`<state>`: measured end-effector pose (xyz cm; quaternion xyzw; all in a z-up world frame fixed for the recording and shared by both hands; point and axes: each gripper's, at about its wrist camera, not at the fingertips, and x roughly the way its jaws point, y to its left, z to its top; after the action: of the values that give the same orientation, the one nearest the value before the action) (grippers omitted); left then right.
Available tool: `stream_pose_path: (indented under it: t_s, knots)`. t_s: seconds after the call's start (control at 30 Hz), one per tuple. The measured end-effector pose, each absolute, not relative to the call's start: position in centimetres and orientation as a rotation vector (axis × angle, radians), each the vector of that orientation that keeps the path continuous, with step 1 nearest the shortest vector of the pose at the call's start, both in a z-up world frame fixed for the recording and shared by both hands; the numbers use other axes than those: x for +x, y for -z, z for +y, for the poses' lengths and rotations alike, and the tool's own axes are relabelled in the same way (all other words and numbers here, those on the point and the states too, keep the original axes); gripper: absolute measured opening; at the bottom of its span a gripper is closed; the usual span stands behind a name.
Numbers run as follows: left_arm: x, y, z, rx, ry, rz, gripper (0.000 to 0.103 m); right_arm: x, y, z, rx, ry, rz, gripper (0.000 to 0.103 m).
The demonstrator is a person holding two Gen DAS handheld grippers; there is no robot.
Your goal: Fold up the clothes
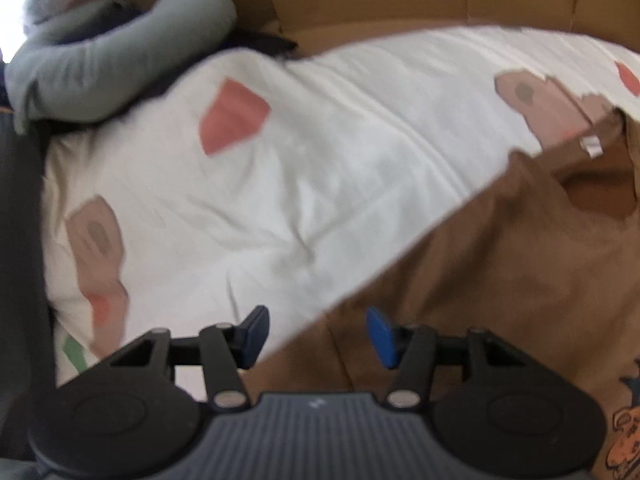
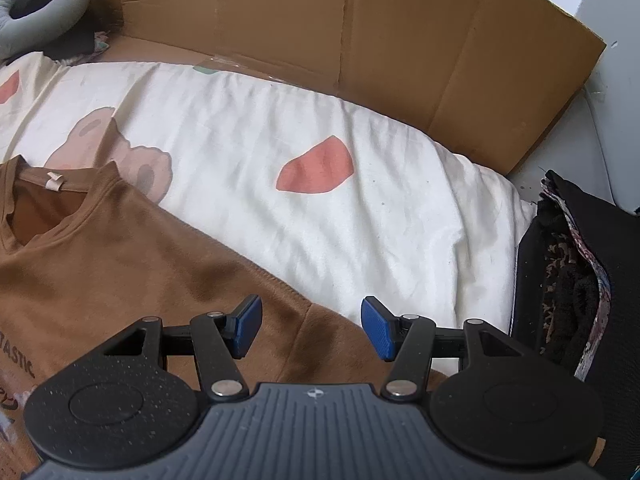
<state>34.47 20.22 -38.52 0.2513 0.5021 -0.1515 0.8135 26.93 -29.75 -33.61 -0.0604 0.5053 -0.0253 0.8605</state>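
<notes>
We found the brown T-shirt (image 2: 120, 248) laid flat, print side up, on a white printed bedsheet (image 2: 360, 208), its collar (image 2: 52, 184) toward the cardboard panel (image 2: 400, 40) at the far edge of the bed. Both sleeves lay spread outward, so we judged the step in hand to be the taking of the 2 shoulder-sleeve edges for the 1st fold.

The left gripper (image 1: 316, 336) stood over the left sleeve edge (image 1: 360, 300), where brown cloth met the sheet. Its jaws were part-way apart, with the cloth edge beneath the gap and no fabric pinched between the pads, as far as the blurred view allowed. The right gripper (image 2: 312, 328) hung over the right sleeve (image 2: 320, 316), jaws parted and holding nothing, the hem seam lying just beyond the left pad.

To do this step well, we advised the following:

1. Lower each gripper until 1 pad slid under the sleeve edge, so that the T-shirt alone was caught and not the sheet below.
2. Take both sides level with each other, for an uneven hold would skew the fold line.
3. Close fully before lifting; thin knit slips from a loose pinch.
4. Keep clear of the grey pillow (image 1: 112, 60) and the dark clothes pile (image 2: 568, 280) at either side.
</notes>
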Motion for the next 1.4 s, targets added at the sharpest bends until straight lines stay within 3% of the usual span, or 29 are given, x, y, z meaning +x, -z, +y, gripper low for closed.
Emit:
stream_pose_path:
  t_s: [0.03,0.07,0.13,0.37,0.63,0.7,0.83,0.9,1.0,1.03,1.07,1.1,1.13,1.4]
  knots:
    - [34.7,38.4,20.0,0.540,0.317,1.068,0.042,27.0,33.7,-29.8,-0.126,0.054,1.061,0.062]
    - [34.9,38.5,19.8,0.541,0.314,1.071,0.022,27.1,33.8,-29.8,-0.126,0.055,1.062,0.062]
    - [35.1,38.7,19.5,0.539,0.317,1.084,0.004,27.1,33.9,-29.8,-0.125,0.055,1.064,0.062]
    - [34.8,39.5,19.9,0.391,0.341,1.113,0.012,27.5,34.3,-29.9,-0.128,0.059,1.071,0.062]
    - [33.0,41.5,20.1,0.331,0.338,1.155,0.010,27.6,34.6,-29.8,-0.132,0.057,1.078,0.062]
    - [32.6,41.0,20.4,0.299,0.343,1.150,0.015,27.5,34.6,-29.9,-0.131,0.055,1.081,0.062]
    - [31.9,39.4,20.3,0.273,0.374,1.101,0.049,27.4,34.8,-30.0,-0.125,0.060,1.086,0.062]
    - [31.8,39.5,20.0,0.273,0.391,1.099,0.057,27.4,34.8,-29.9,-0.125,0.058,1.088,0.062]
    - [32.1,40.7,19.3,0.311,0.394,1.136,0.041,27.3,34.8,-29.8,-0.124,0.055,1.086,0.062]
    - [32.1,41.0,19.2,0.320,0.392,1.148,0.023,27.3,34.7,-29.8,-0.124,0.055,1.083,0.062]
    - [32.2,41.3,19.2,0.323,0.393,1.158,0.012,27.2,34.6,-29.8,-0.124,0.055,1.080,0.062]
    - [32.2,41.4,19.1,0.321,0.394,1.161,0.012,27.2,34.5,-29.9,-0.118,0.059,1.080,0.062]
    - [32.1,41.3,19.0,0.324,0.390,1.155,0.004,27.2,34.5,-30.0,-0.112,0.063,1.079,0.062]
    - [31.3,39.7,18.6,0.343,0.406,1.127,0.000,27.1,34.7,-30.5,-0.084,0.077,1.082,0.062]
